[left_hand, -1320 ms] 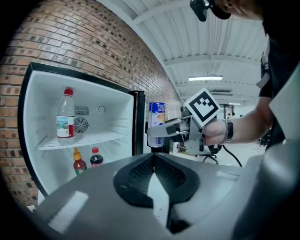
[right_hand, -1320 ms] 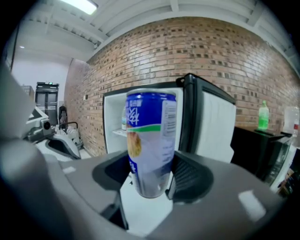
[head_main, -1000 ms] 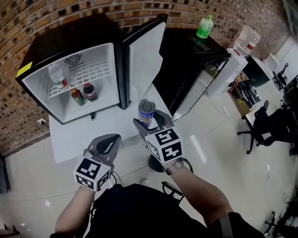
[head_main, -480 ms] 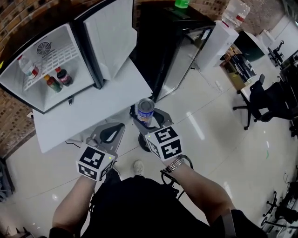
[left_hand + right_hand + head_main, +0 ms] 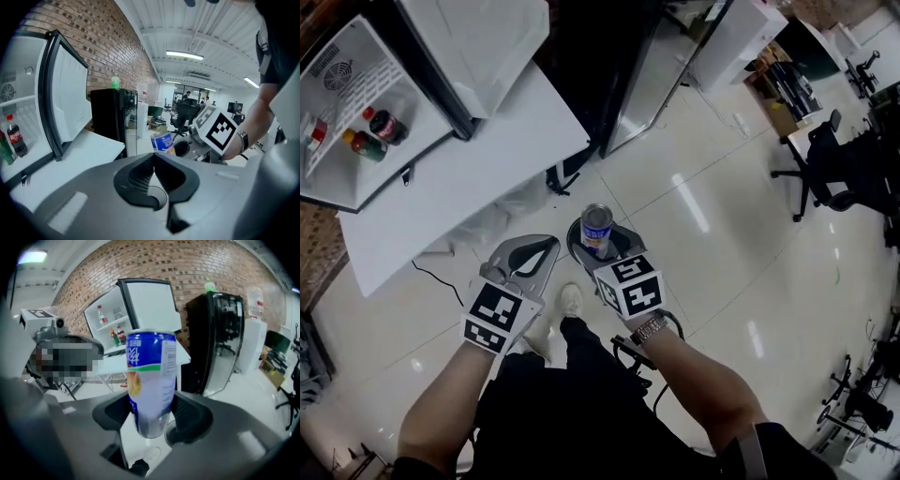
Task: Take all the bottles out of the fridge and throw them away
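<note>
A blue can [image 5: 596, 228] stands upright between the pads of my right gripper [image 5: 599, 246], which is shut on it above the glossy floor. The right gripper view shows the same can [image 5: 151, 380] filling the middle, with the jaws closed on its lower part. My left gripper [image 5: 549, 244] hangs just left of it, shut and empty, and its tips meet in the left gripper view [image 5: 152, 157]. The open fridge [image 5: 342, 183] is at the top left, and inside it stand a cola bottle [image 5: 384, 125], a green bottle [image 5: 360, 143] and a water bottle [image 5: 313, 131].
The fridge sits on a white table [image 5: 459, 187], its door [image 5: 478, 42] swung open. A black cabinet [image 5: 220, 333] with a green bottle [image 5: 209, 285] on top stands to the right, with a water dispenser [image 5: 255, 301] beyond it. Office chairs [image 5: 825, 159] are at the far right.
Both grippers have come down and away from the fridge, which has slid to the top left corner. The can stays in the right gripper. The left gripper stays shut.
</note>
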Available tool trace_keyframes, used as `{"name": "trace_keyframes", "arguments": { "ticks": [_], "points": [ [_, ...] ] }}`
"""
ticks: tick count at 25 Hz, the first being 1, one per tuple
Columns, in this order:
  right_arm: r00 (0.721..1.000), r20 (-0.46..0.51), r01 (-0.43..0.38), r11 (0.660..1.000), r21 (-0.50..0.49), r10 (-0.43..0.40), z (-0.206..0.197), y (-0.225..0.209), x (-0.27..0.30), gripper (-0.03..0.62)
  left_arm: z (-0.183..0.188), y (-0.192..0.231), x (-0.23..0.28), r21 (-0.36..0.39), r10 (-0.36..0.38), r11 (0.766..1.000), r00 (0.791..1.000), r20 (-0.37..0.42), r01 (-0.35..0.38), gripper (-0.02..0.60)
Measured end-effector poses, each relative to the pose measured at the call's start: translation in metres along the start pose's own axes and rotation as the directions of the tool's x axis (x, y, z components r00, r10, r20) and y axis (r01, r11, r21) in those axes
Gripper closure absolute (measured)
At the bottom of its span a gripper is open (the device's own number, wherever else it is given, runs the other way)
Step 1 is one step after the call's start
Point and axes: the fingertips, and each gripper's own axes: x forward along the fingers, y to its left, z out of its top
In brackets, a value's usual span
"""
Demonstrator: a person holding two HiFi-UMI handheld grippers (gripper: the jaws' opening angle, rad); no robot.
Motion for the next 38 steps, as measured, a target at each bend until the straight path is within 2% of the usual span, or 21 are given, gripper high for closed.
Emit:
{"name": "trace_keyframes", "arguments": {
  "ticks": [8, 17, 31, 38],
  "points": [
    [0.987, -0.161, 0.014, 0.989, 0.145, 0.010, -0.091, -0.015, 0.054, 0.332, -0.062, 0.005, 0.046, -0.070, -0.036, 0.997, 0.994, -0.100, 0.029, 0.578],
    [0.953, -0.301, 0.077, 0.946, 0.314, 0.022, -0.197, -0.047, 0.123, 0.332, -0.144, 0.000, 0.087, -0.170, -0.081, 0.984, 0.977, -0.196, 0.048, 0.578],
    [0.898, -0.439, 0.161, 0.898, 0.408, 0.039, -0.309, -0.098, 0.220, 0.330, -0.226, -0.004, 0.122, -0.259, -0.108, 0.965, 0.955, -0.276, 0.034, 0.578],
    [0.876, -0.482, 0.192, 0.890, 0.414, 0.035, -0.354, -0.120, 0.270, 0.330, -0.264, 0.008, 0.136, -0.274, -0.094, 0.962, 0.947, -0.308, 0.006, 0.578]
  ]
}}
